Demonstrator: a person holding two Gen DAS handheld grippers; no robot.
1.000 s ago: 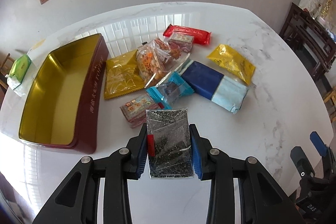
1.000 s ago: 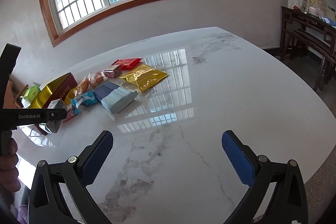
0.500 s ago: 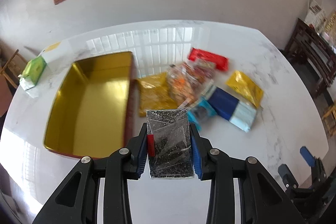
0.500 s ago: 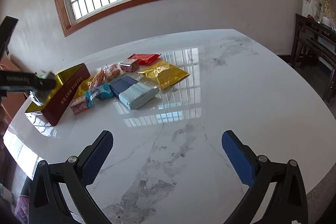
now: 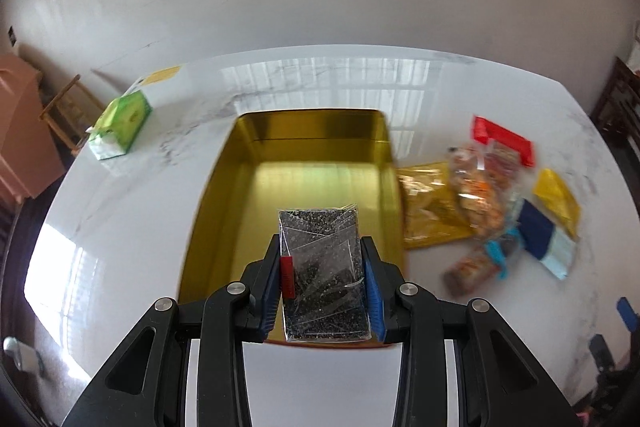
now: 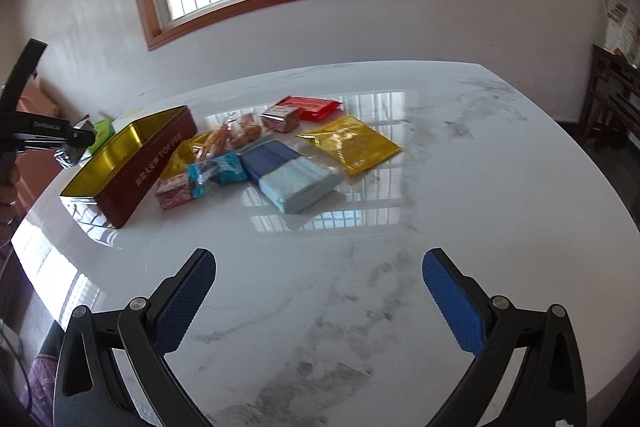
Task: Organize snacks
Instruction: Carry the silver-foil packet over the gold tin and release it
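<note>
My left gripper is shut on a clear packet of black seeds and holds it above the near end of the gold-lined tin box. From the right wrist view the same tin shows dark red walls, with the left gripper and its packet over its far left side. Several snack packets lie right of the tin: a gold bag, a red pack, a blue and pale-blue pack, an orange-snack bag. My right gripper hangs open over bare marble.
A green and white tissue pack lies at the table's far left corner. A wooden chair stands beyond that corner. Dark wooden furniture stands at the right wall. The white marble table ends in a rounded edge nearby.
The left gripper has carried the seed packet leftward from over the snack pile to over the tin. The right gripper has swung slightly toward the snacks and stays open.
</note>
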